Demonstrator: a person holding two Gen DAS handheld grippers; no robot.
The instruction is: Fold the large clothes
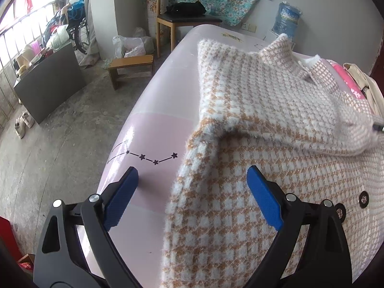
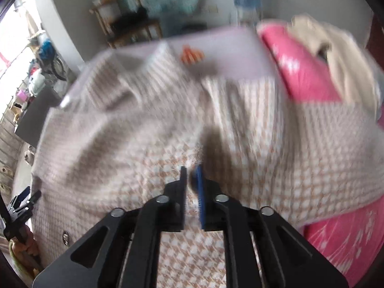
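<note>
A fluffy tan-and-white houndstooth coat lies spread over a pink table printed with stars. Dark buttons show near its right side. My left gripper hangs open above the coat's left edge, one finger over bare table and the other over fabric, holding nothing. A fold of the coat rises toward my right gripper at the right edge of the left wrist view. The right wrist view is blurred. There my right gripper stands nearly shut, with a pinch of the coat between its pads.
A pink bag with a beige garment on it lies at the table's right. On the floor to the left stand a wooden chair, a low stool, a dark cabinet and shoes.
</note>
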